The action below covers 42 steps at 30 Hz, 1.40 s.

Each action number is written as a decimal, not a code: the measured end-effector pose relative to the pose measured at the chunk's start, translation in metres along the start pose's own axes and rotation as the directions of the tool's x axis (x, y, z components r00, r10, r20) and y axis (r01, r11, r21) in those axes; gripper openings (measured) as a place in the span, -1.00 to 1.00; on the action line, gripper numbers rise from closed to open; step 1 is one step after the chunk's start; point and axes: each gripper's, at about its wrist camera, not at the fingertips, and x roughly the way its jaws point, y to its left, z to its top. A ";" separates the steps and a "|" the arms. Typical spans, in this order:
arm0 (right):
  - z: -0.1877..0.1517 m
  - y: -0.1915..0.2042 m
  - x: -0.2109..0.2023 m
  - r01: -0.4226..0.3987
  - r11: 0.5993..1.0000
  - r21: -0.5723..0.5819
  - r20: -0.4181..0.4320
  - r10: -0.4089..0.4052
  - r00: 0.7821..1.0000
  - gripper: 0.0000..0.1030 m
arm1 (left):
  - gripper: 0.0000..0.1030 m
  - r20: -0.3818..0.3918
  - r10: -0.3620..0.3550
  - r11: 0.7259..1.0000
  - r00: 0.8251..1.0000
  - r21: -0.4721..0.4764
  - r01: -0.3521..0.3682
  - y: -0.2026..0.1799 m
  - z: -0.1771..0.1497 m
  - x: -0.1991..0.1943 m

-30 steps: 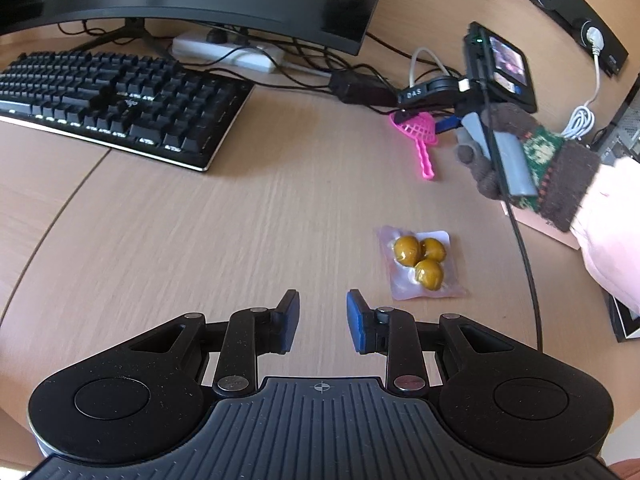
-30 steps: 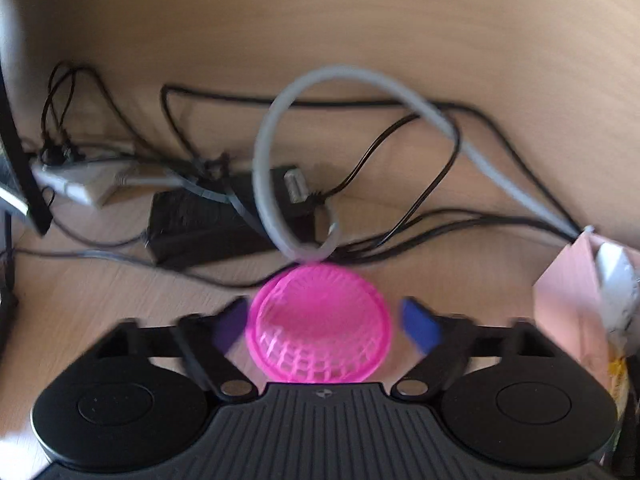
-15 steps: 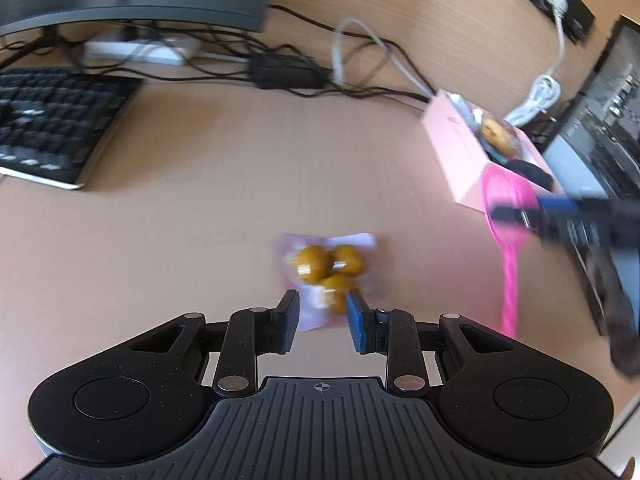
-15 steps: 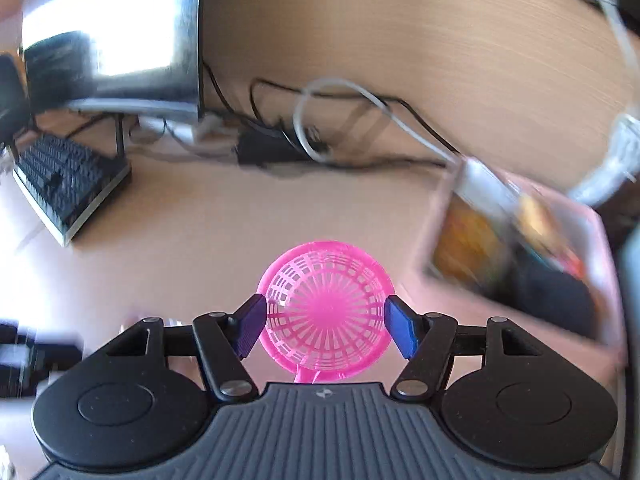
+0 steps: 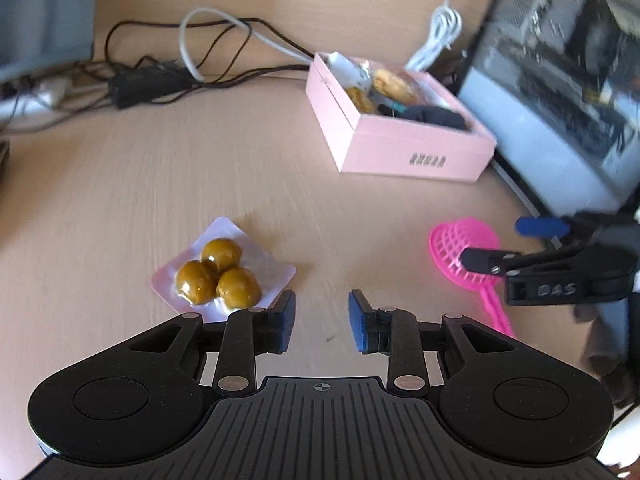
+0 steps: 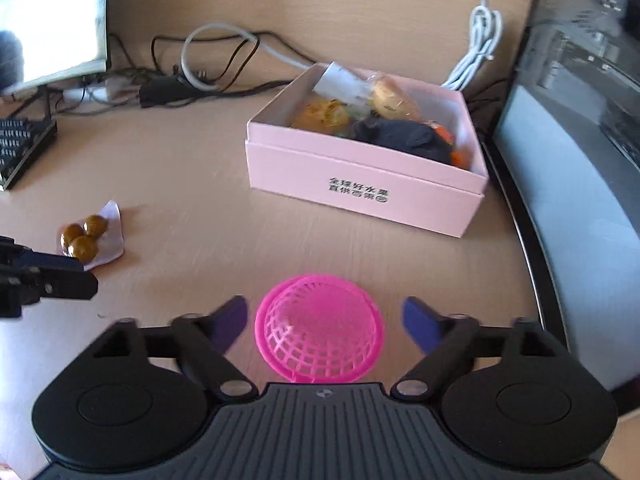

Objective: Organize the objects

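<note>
A pink plastic strainer scoop (image 6: pixel 318 340) lies between the wide-apart fingers of my right gripper (image 6: pixel 326 320), low over the desk; neither pad touches it. It also shows in the left wrist view (image 5: pixel 466 254) with the right gripper (image 5: pixel 504 242) around it. A clear packet of three green olives (image 5: pixel 218 274) lies on the desk just ahead-left of my left gripper (image 5: pixel 322 320), which is open and empty. The olive packet shows in the right wrist view (image 6: pixel 88 238) too. A pink box (image 6: pixel 360 184) holding several items stands beyond.
A tangle of cables and a power adapter (image 5: pixel 148 80) lies at the back. A monitor (image 6: pixel 52 20) and keyboard (image 6: pixel 20 148) are on the left. A dark screen with a black base (image 6: pixel 560 152) stands on the right beside the pink box (image 5: pixel 400 148).
The right gripper has carried the pink scoop from the cables to the desk in front of the pink box, and its fingers have spread wider. The left gripper has swung right, past the olive packet.
</note>
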 end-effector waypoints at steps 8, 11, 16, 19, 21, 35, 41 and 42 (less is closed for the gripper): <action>-0.012 -0.001 -0.001 0.022 1.000 0.001 -0.022 -0.022 0.999 0.84 | -0.36 -0.079 0.049 0.988 0.996 0.147 -0.036 -0.026 -0.011 0.015; -0.015 -0.005 -0.002 0.038 0.999 0.024 -0.024 -0.037 0.999 0.90 | -0.34 -0.086 0.029 0.981 0.996 0.192 -0.012 -0.038 -0.014 0.018; -0.017 -0.013 -0.006 0.061 0.997 0.046 -0.014 -0.061 0.998 0.96 | -0.33 -0.092 0.006 0.968 0.996 0.251 0.018 -0.055 -0.018 0.021; -0.020 -0.016 -0.008 0.069 0.995 0.069 -0.015 -0.068 0.998 0.97 | -0.28 -0.091 0.019 0.953 0.996 0.303 0.010 -0.065 -0.021 0.021; -0.021 -0.018 -0.008 0.071 0.994 0.080 -0.015 -0.070 0.997 1.00 | -0.29 -0.083 0.023 0.937 0.996 0.348 0.007 -0.070 -0.023 0.022; -0.026 -0.039 -0.001 0.074 0.984 0.162 -0.041 -0.069 0.997 1.00 | 0.15 -0.120 -0.065 0.904 0.991 0.414 0.110 -0.084 -0.031 0.021; -0.023 -0.039 0.000 0.070 0.984 0.163 -0.039 -0.064 0.997 1.00 | 0.30 -0.114 -0.075 0.909 0.991 0.401 0.115 -0.079 -0.026 0.017; -0.023 -0.040 -0.001 0.069 0.984 0.163 -0.035 -0.065 0.997 1.00 | 0.30 -0.070 -0.060 0.920 0.996 0.383 0.082 -0.070 -0.022 0.010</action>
